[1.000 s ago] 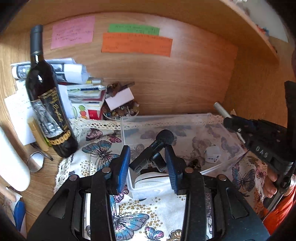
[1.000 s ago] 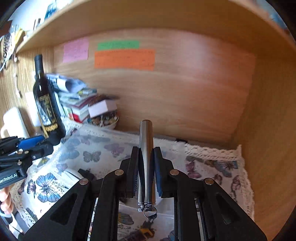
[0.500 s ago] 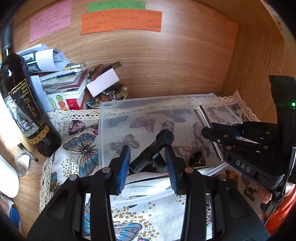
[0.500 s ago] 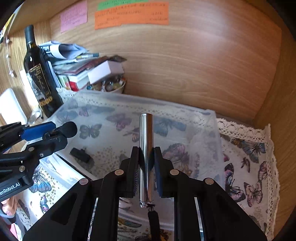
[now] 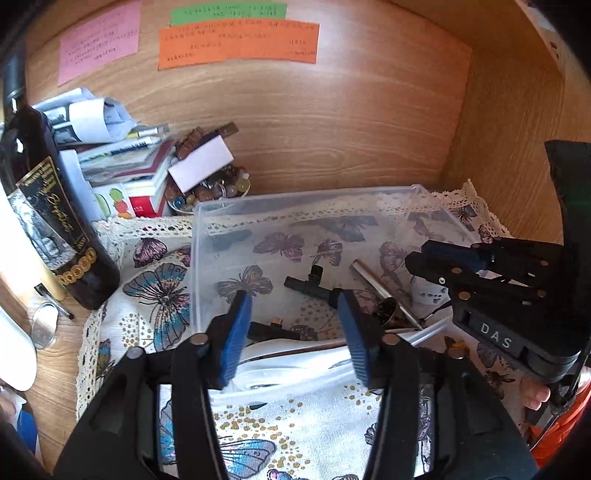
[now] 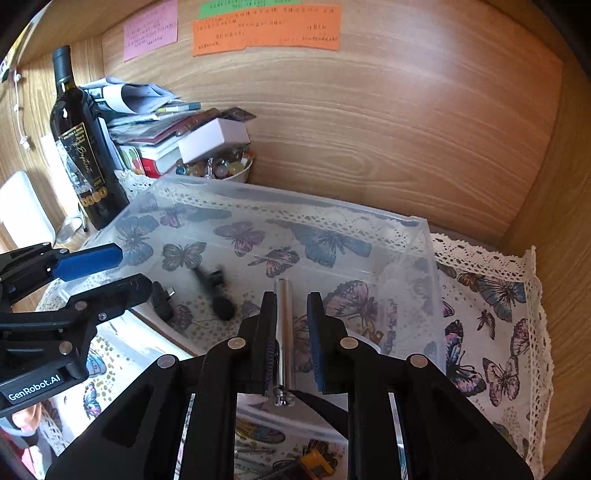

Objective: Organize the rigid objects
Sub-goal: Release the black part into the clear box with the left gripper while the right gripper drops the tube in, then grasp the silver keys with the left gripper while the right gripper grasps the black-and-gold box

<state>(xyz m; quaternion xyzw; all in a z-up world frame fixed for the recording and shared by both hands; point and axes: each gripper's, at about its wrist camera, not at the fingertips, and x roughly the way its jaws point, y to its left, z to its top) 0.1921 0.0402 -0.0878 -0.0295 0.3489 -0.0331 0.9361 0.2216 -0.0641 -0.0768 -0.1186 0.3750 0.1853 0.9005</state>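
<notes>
Hovering over the near edge of the clear plastic bin [image 5: 199, 258], the left gripper [image 5: 293, 330] has its blue-padded fingers [image 5: 236, 332] spread wide with nothing between them. Beyond them, on the bin floor, lies a small black microphone [image 5: 308, 286]; the right wrist view shows it [image 6: 216, 291] with its foam head toward the near side. A second small black piece [image 6: 162, 297] lies just left of it by the bin's near wall.

The right gripper [image 6: 291, 339] sits over the right part of the bin, its fingers [image 6: 316, 339] parted a little. A silver metal cylinder [image 6: 284, 332] lies between them, close against the left pad, with a clear gap to the right pad, so the hold is released. In the left wrist view the cylinder [image 5: 380, 286] rests tilted inside the bin, its near end beside a shiny round metal piece [image 5: 388, 306] and a white die [image 5: 430, 293].

The bin stands on a butterfly-print cloth [image 5: 155, 291] with lace trim spread over the wooden counter [image 5: 48, 387]. At far left stand a dark wine bottle [image 6: 83, 147], a stack of books and papers [image 6: 147, 125] and a bowl of beads [image 6: 218, 170]. Pink, green and orange notes [image 6: 266, 27] are stuck on the back panel.
</notes>
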